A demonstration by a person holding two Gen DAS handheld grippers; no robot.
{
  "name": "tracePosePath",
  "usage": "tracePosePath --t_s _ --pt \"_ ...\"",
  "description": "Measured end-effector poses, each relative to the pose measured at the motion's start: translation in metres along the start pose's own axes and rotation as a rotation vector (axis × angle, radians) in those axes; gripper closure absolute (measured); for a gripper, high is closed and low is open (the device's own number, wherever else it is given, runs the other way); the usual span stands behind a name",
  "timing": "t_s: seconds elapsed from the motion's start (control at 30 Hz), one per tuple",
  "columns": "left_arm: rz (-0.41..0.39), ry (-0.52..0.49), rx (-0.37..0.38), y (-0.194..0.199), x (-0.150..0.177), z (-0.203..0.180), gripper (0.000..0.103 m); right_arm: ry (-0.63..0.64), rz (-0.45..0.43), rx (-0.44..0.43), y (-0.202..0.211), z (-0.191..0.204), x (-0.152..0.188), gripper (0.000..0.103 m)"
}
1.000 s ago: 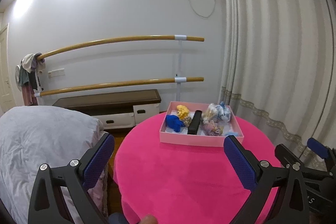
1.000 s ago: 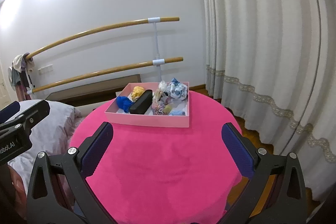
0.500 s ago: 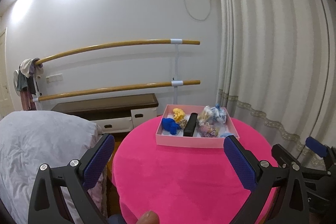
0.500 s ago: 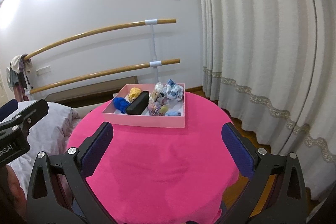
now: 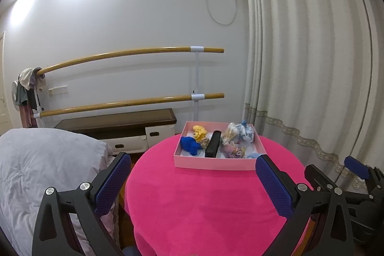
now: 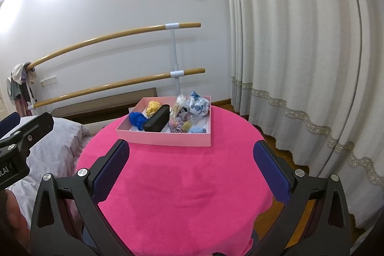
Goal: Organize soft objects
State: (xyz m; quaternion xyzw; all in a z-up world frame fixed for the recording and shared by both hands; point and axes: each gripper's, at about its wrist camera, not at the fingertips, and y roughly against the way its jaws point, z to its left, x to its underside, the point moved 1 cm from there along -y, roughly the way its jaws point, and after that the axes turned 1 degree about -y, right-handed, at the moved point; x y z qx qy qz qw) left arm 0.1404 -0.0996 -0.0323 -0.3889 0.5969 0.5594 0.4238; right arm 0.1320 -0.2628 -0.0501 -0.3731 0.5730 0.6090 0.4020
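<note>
A pink box (image 5: 216, 163) (image 6: 168, 139) stands at the far side of a round pink table (image 5: 204, 203) (image 6: 182, 184). A black divider (image 5: 213, 147) (image 6: 157, 121) splits it. Left of the divider lie a blue soft bundle (image 5: 189, 145) (image 6: 136, 118) and a yellow one (image 5: 199, 131) (image 6: 153, 106). Right of it lie several bundles, one white and blue (image 5: 244, 132) (image 6: 198, 105). My left gripper (image 5: 193, 180) and my right gripper (image 6: 190, 166) are open and empty, held above the table's near half, well short of the box.
A bed with a grey quilt (image 5: 43, 164) stands left of the table. Two wooden wall bars (image 5: 134, 54) and a low dark bench (image 5: 120, 122) are behind. Long curtains (image 5: 312, 64) hang at the right. The right gripper's body shows in the left wrist view (image 5: 348, 184).
Both grippers have drawn back and up from the table; the box looks smaller and farther. Both stay open and empty.
</note>
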Motion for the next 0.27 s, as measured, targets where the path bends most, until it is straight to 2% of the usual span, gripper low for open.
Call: tracePosePath --t_s 0.27 --pt "-0.008 0.001 -0.011 -0.0004 0.0011 -0.0035 0.000 0.002 -0.001 -0.001 0.0001 0.0004 -0.0005 0.000"
